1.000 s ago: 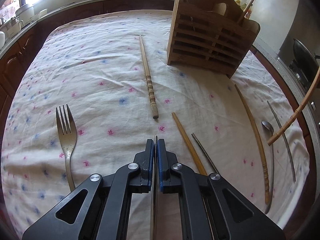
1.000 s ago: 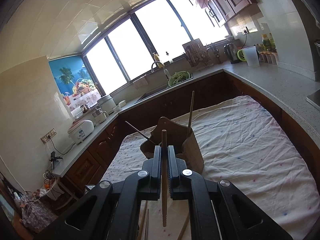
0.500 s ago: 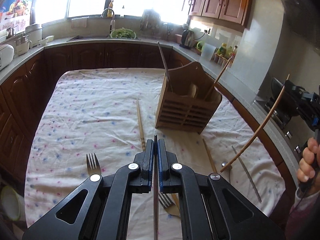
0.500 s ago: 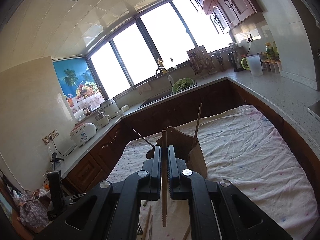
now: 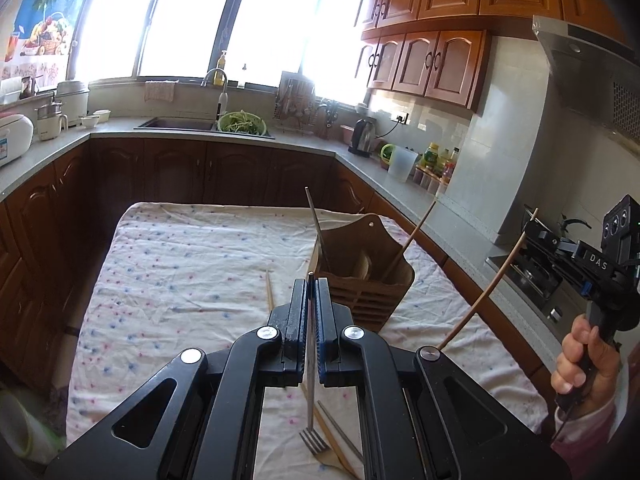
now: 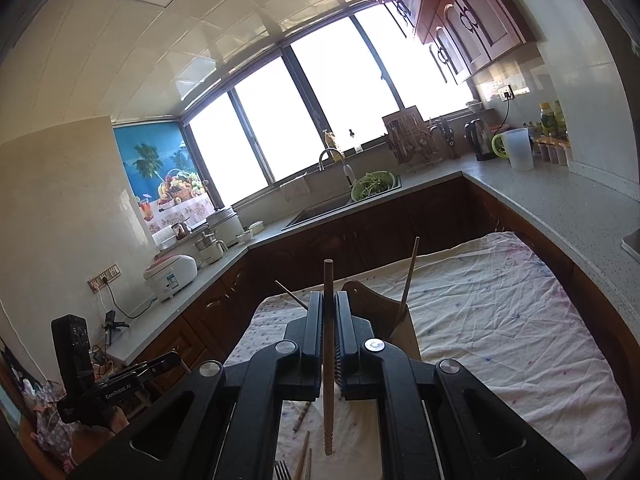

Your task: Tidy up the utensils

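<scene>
The left gripper (image 5: 311, 312) clamps a thin metal chopstick (image 5: 310, 392) upright between its pads, above the flowered cloth (image 5: 180, 264). The right gripper (image 6: 329, 320) pinches a wooden chopstick (image 6: 328, 360) upright, with the wooden utensil holder (image 6: 374, 304) just beyond.

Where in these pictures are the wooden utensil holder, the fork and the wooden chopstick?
wooden utensil holder (image 5: 374, 296): left wrist view, slatted front wall.
fork (image 5: 314, 442): left wrist view, tines.
wooden chopstick (image 6: 328, 400): right wrist view, shaft below the pads.

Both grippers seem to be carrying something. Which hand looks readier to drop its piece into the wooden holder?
Probably the right gripper: its wooden chopstick hangs just before the holder.
</scene>
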Motion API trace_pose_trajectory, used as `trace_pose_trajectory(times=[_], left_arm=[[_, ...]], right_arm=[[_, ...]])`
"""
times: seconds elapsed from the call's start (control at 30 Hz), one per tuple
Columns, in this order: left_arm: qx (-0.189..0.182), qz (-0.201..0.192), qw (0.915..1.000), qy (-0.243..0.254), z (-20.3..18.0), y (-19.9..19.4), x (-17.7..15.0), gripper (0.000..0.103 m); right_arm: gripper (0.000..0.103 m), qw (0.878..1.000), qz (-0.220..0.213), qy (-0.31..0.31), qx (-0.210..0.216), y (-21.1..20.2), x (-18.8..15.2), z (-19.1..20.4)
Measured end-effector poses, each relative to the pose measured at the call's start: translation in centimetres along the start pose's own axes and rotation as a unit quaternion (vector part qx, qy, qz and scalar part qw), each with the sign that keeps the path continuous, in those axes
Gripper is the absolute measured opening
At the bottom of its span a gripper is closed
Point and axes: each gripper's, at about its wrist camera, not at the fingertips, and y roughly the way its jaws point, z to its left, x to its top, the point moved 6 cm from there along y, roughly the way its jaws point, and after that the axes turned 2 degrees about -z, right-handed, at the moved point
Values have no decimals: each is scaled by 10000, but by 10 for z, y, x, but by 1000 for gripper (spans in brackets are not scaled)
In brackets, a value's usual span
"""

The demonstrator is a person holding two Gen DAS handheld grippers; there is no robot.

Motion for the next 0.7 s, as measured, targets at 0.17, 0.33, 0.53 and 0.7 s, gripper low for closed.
trace_pose_trajectory(times=[0.17, 0.33, 0.53, 0.7], left_arm=[[-39, -145, 9999, -10, -2, -2, 9, 3], [-100, -335, 9994, -23, -6, -3, 26, 3], [-177, -718, 9973, 25, -15, -4, 63, 3], [-228, -1068, 9940, 15, -21, 3, 98, 3]], right_arm=[[5, 10000, -47, -14, -8, 2, 5, 0], [5, 9999, -132, -37, -48, 6, 14, -1], [5, 9993, -331, -70, -140, 14, 35, -5], [5, 9979, -568, -152, -286, 26, 59, -10]])
